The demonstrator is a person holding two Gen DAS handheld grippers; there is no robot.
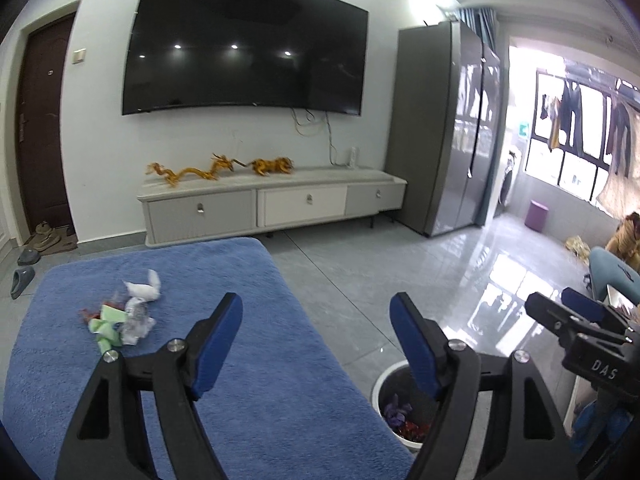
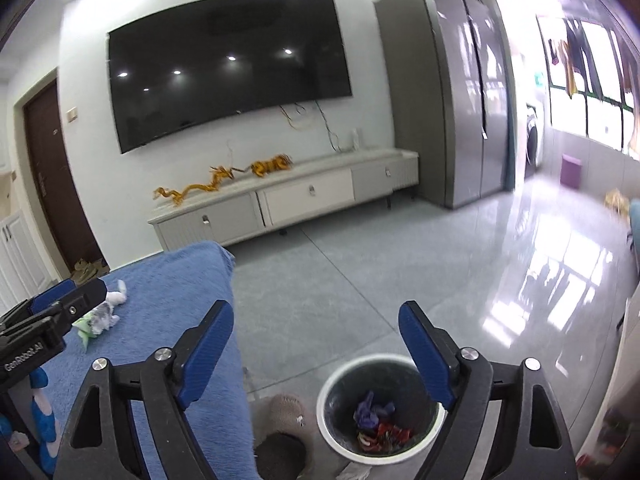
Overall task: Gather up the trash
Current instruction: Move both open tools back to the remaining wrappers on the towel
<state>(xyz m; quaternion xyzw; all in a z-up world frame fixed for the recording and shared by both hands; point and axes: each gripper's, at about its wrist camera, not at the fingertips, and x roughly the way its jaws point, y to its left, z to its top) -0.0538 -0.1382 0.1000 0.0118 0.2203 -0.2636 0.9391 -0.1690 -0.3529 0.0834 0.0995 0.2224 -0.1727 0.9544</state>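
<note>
A white-rimmed bin (image 2: 380,408) on the grey tile floor holds purple and red scraps, beside a blue-covered table (image 1: 248,320) where crumpled white and green trash (image 1: 124,312) lies. Left gripper (image 1: 316,340) and right gripper (image 2: 316,344) hover, jaws spread, empty.

I'm working in a home living room. At twelve o'clock a large black flat-screen television (image 1: 245,46) hangs on the white wall above a long low white-and-grey drawer cabinet (image 1: 272,204). At two o'clock stands a tall grey double-door refrigerator (image 1: 448,128); at three o'clock dark laundry (image 1: 576,120) hangs by a balcony window; worn shoes (image 1: 46,236) sit by the brown door (image 1: 42,120) at nine o'clock.
</note>
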